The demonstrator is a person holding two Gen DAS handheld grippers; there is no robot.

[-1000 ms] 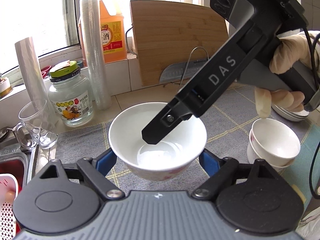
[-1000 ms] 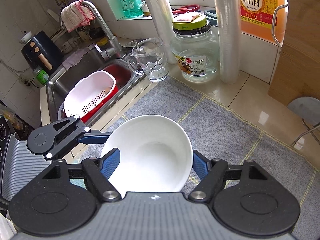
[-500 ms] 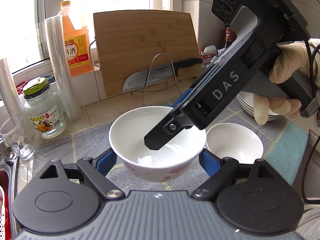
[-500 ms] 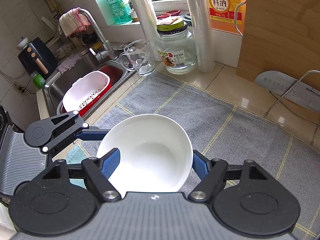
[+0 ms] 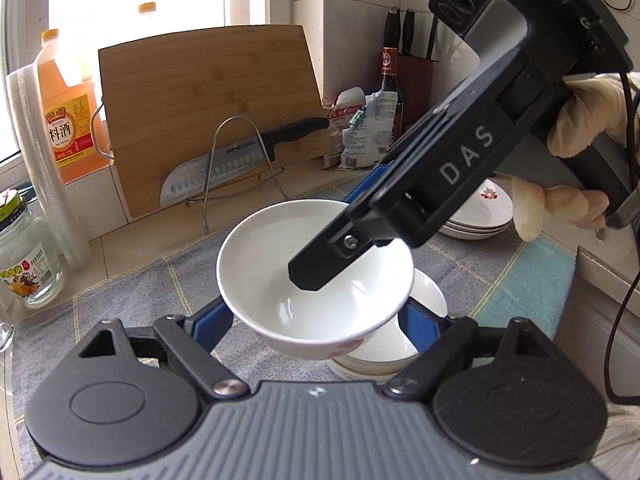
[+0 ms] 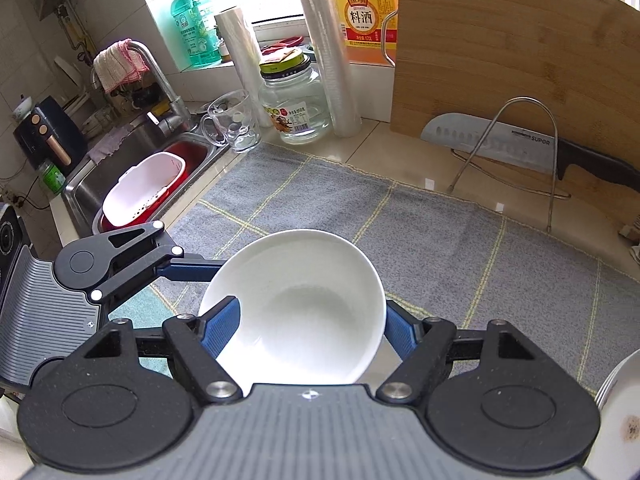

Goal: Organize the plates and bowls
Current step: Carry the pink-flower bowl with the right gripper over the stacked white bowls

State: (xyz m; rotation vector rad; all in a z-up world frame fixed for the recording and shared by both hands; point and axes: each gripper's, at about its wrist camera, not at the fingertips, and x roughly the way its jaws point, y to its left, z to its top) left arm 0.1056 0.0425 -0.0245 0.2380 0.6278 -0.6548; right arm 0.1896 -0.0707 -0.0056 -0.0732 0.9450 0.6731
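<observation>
White bowl [image 5: 280, 280] empty; stacked bowls [image 5: 400, 344] beneath

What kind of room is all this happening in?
Almost certainly a home kitchen: a steel sink with a faucet, a bamboo cutting board against the wall, and a kitchen knife on a rack.

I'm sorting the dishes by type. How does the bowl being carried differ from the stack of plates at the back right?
The carried bowl is deep with steep sides; the stacked plates are wide and shallow. The bowl is a single piece held off the mat by the left gripper and the right gripper; the plates rest in a pile on the counter. The bowl's inside is plain white; the top plate has a small red flower print inside. Both are white glazed ware.
</observation>
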